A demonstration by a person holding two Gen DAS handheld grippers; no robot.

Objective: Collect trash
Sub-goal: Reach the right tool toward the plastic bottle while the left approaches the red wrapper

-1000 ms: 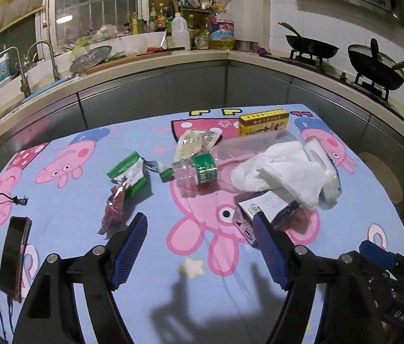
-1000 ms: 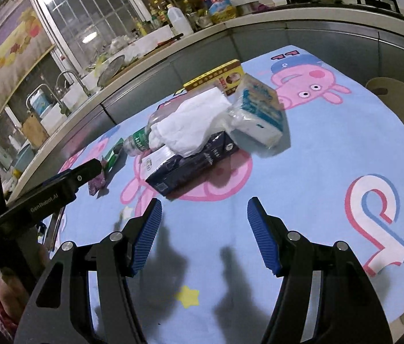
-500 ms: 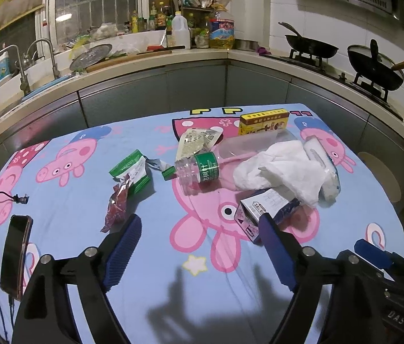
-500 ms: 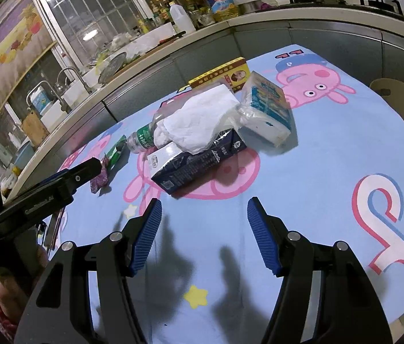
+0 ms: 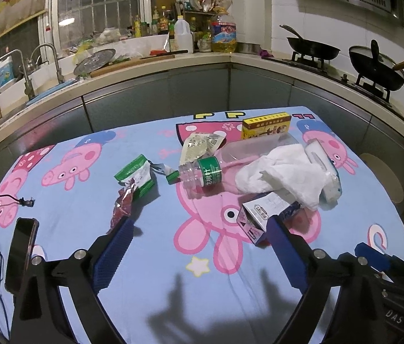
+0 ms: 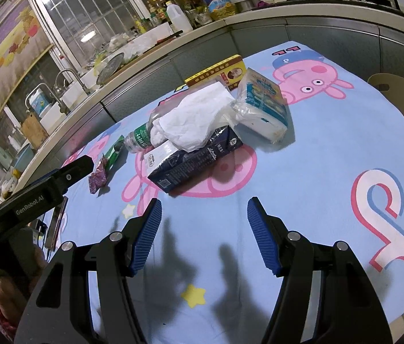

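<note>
Trash lies heaped near the middle of our table [image 5: 67,218], which wears a blue cloth printed with pink cartoon pigs. At the centre of the heap a clear plastic bottle [image 5: 202,172] with a green label rests on its side, and a crumpled white tissue [image 5: 282,172] is draped over it. A dark blue carton [image 6: 193,157] lies flat against the near side of the tissue, a wrapped tissue pack [image 6: 262,106] sits at the tissue's far right, and a yellow box [image 5: 266,124] stands behind them all. Left of the bottle we see a pale wrapper [image 5: 200,146], a torn green packet [image 5: 136,175] and a crinkled red wrapper [image 5: 120,207]. A phone [image 5: 19,253] lies at the table's left edge.

Our left gripper [image 5: 199,243] hovers just short of the heap, its jaws opening with nothing between them. Our right gripper [image 6: 203,223] hangs over bare cloth near the carton, fingers apart and empty.
</note>
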